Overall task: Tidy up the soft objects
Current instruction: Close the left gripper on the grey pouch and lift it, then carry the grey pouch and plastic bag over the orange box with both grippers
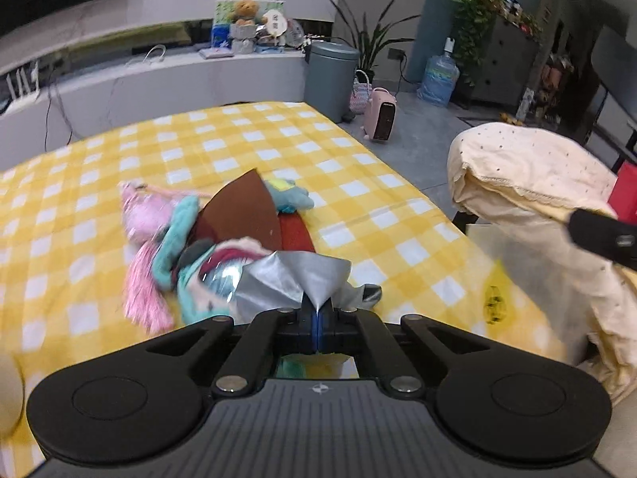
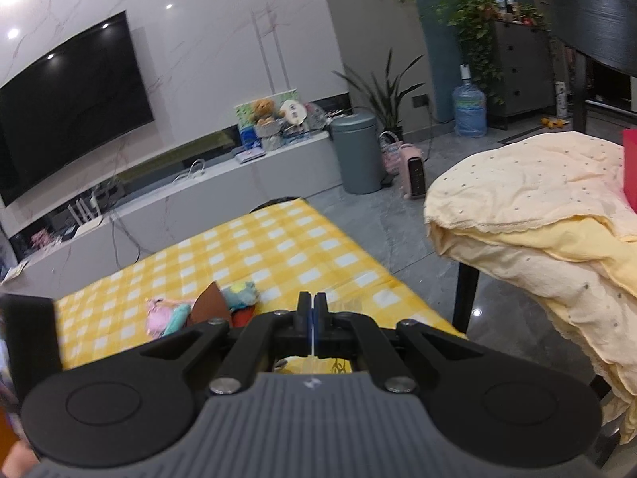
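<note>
A large dark television (image 2: 67,107) hangs on a pale marble wall at the left of the room, above a long low white cabinet (image 2: 223,195) whose top carries a small teddy bear (image 2: 263,109) and some boxes. To the right of the cabinet stands a grey-green bin (image 2: 356,155), then a pink heater (image 2: 412,175) on the grey tiled floor, a tall leafy plant (image 2: 384,91), a blue water bottle (image 2: 469,109) and a dark chest of drawers (image 2: 517,67). At the far right a cream quilt (image 2: 537,215) with tiny dots and a lace edge is heaped over a chair.

The desk (image 1: 254,151) is covered in a yellow and white checked cloth. On it, near its front edge, lies a loose pile of soft toys: a pink plush toy (image 1: 143,215) with a fringed tail at the left, a teal plush toy (image 1: 175,235) draped against it, a brown pointed piece (image 1: 243,211) standing up in the middle over something red, and a small blue-green plush toy (image 1: 288,195) just behind at the right. The pile is blurred.

The left hand-held gripper (image 1: 317,310) has its jaws pressed together on a corner of a crinkled silver bag (image 1: 286,275), which rests against the front of the toy pile. The right hand-held gripper (image 2: 312,314) is pressed together too, on a thin pale edge that cannot be made out, and hangs over the desk's right front part.
</note>
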`<act>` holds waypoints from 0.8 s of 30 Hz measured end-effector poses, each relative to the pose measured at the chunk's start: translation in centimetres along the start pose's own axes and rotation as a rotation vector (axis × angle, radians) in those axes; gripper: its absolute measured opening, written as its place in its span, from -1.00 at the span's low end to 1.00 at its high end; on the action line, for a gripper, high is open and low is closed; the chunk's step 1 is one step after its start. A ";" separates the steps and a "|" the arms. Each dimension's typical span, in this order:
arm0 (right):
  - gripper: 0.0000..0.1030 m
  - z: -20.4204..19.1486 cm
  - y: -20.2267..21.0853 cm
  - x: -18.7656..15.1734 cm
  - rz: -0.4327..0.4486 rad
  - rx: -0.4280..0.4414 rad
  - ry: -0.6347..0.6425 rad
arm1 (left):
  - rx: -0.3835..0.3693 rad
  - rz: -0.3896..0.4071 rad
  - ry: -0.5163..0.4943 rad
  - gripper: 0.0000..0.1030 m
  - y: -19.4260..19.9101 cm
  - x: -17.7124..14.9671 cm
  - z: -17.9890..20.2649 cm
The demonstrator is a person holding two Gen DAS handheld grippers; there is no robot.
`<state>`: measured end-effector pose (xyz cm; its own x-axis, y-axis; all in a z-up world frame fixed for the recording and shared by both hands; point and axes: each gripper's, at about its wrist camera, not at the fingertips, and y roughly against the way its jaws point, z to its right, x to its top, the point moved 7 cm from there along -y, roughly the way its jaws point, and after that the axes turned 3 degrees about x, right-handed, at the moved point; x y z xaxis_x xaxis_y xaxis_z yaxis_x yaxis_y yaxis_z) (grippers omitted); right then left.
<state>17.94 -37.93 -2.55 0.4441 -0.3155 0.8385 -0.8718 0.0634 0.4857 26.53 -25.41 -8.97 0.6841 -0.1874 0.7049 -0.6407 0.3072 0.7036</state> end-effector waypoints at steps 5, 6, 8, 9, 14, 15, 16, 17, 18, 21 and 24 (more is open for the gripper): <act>-1.00 -1.3 0.1 -0.3 -0.006 0.049 0.009 | -0.011 -0.034 0.025 -1.00 2.6 -1.0 -0.5; -1.00 -1.6 0.2 -0.2 -0.004 0.061 0.008 | -0.009 -0.040 0.029 -1.00 3.1 -1.2 -0.7; -1.00 -2.1 0.4 -0.2 -0.002 0.083 0.013 | 0.001 -0.039 0.031 -1.00 4.3 -1.6 -1.1; -1.00 -2.4 0.4 -0.3 -0.005 0.095 0.015 | 0.016 -0.044 0.029 -1.00 4.7 -1.8 -1.3; -1.00 -3.7 0.1 -1.0 -0.047 0.137 0.017 | 0.051 -0.089 0.049 -1.00 6.0 -2.9 -2.6; -1.00 -3.9 0.1 -1.1 -0.052 0.137 0.021 | 0.058 -0.090 0.052 -1.00 6.3 -3.1 -2.8; -1.00 -4.1 0.0 -1.2 -0.055 0.139 0.024 | 0.065 -0.090 0.054 -1.00 6.7 -3.4 -3.0; -1.00 -4.2 0.0 -1.2 -0.056 0.144 0.023 | 0.070 -0.092 0.056 -1.00 7.0 -3.7 -3.2; -1.00 -4.3 0.0 -1.2 -0.058 0.150 0.019 | 0.073 -0.096 0.062 -1.00 7.3 -3.9 -3.5; -1.00 -4.6 0.1 -1.4 -0.062 0.165 0.021 | 0.084 -0.101 0.072 -1.00 8.2 -4.4 -4.2; -1.00 -4.7 0.2 -1.6 -0.067 0.178 0.017 | 0.102 -0.103 0.084 -1.00 9.1 -4.7 -4.8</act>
<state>18.02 -32.95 -2.58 0.5046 -0.2970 0.8107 -0.8623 -0.1258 0.4906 19.17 -17.23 -6.34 0.7719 -0.1326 0.6217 -0.5950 0.1935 0.7800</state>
